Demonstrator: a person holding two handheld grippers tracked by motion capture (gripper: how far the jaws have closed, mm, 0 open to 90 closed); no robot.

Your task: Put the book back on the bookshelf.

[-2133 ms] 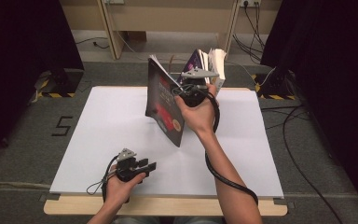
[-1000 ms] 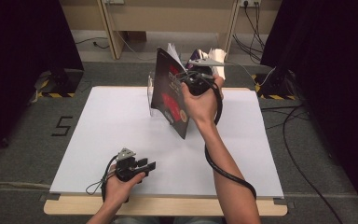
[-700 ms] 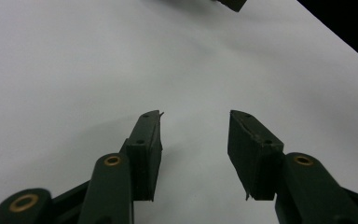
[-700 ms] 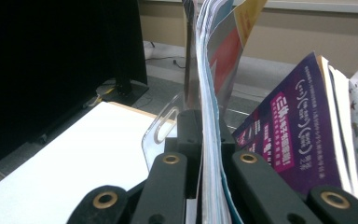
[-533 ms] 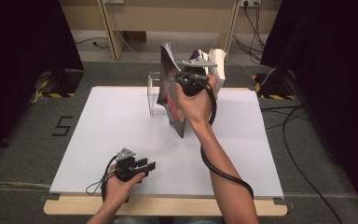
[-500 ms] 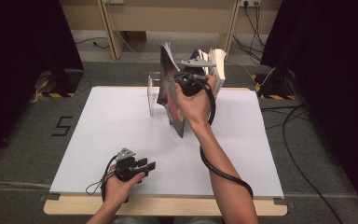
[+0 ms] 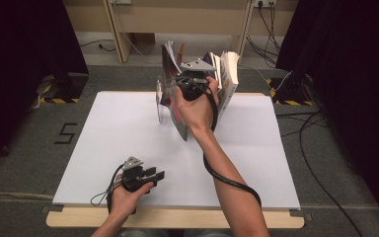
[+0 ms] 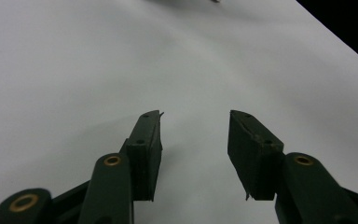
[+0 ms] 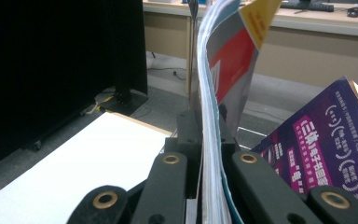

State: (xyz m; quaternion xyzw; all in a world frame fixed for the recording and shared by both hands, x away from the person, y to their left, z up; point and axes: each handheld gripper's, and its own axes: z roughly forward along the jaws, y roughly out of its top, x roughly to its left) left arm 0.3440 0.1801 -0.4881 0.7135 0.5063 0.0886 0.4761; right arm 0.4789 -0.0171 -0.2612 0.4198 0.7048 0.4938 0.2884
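My right gripper (image 7: 186,83) is shut on a thin magazine (image 7: 168,56), held upright and nearly edge-on above the far middle of the white table (image 7: 103,133). In the right gripper view the magazine (image 9: 213,93) runs up between the jaws of the right gripper (image 9: 206,128), its red, grey and yellow cover curling at the top. A purple book (image 9: 324,151) stands just to its right. Upright books (image 7: 227,79) stand on the table's far edge beside the magazine. My left gripper (image 7: 150,175) rests near the front left of the table, open and holding nothing, as the left gripper view (image 8: 193,133) confirms.
A clear upright plate (image 7: 159,101) stands on the table left of the magazine. Wooden furniture legs (image 7: 116,29) and cables (image 7: 321,123) lie on the floor beyond and to the right. Black curtains flank both sides.
The right hand has carried the magazine a little to the right toward the standing books and turned it more edge-on. The left hand has stayed put.
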